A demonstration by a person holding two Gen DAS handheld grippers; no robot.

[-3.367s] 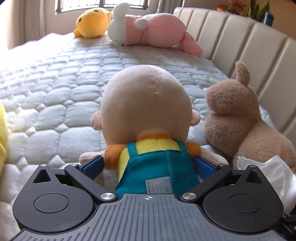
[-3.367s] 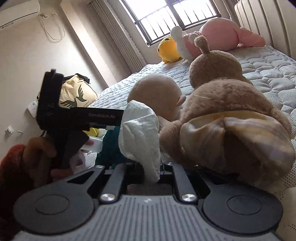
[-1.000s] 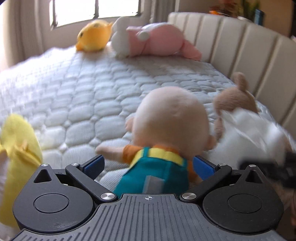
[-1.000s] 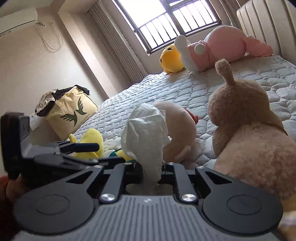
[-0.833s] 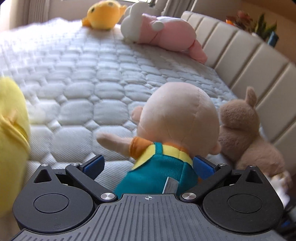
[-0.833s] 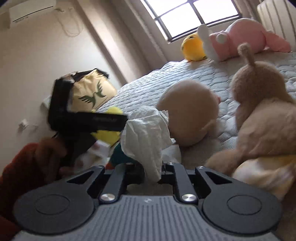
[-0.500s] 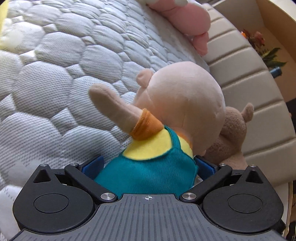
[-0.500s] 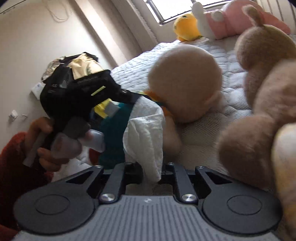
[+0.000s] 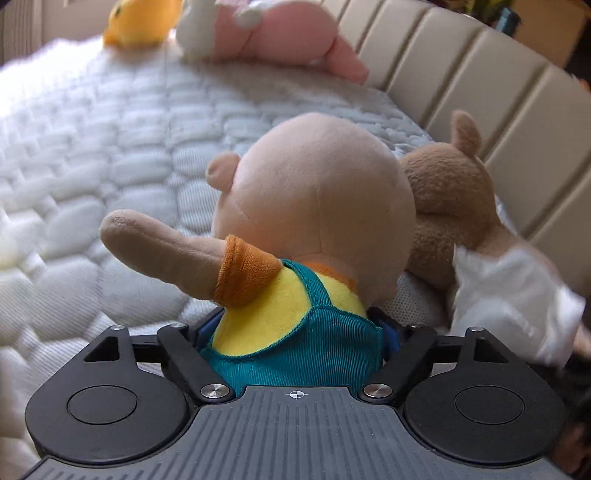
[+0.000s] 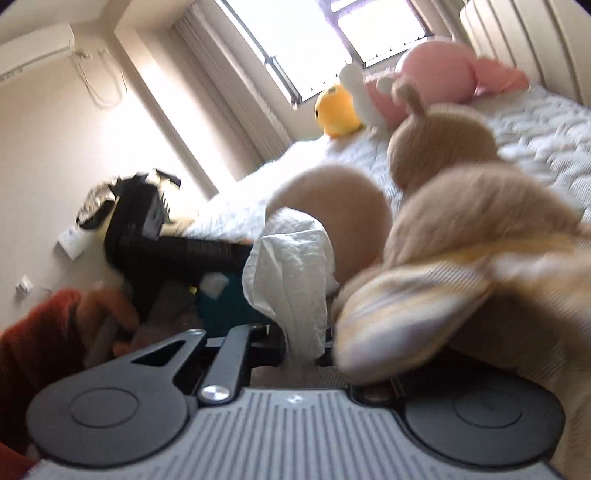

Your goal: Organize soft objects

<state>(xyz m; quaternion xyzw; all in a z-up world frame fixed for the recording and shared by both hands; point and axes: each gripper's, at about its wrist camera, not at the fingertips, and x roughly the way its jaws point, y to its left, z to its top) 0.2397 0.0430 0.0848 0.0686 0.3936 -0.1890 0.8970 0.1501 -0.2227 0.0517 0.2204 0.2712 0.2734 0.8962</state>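
A round-headed plush doll in teal overalls is clamped by the left gripper above the white quilted mattress (beige padded headboard behind); a crumpled white tissue is pinched by the right gripper.

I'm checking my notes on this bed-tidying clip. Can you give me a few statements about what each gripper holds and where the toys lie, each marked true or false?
1. The left gripper is shut on the big-headed plush doll in teal overalls. True.
2. The right gripper holds nothing. False: its jaws are shut on a crumpled white tissue.
3. The brown plush rabbit lies near the padded beige headboard. True.
4. The round yellow plush toy is held by a gripper. False: it lies at the far end of the white quilted mattress, beside the pink and white plush rabbit.
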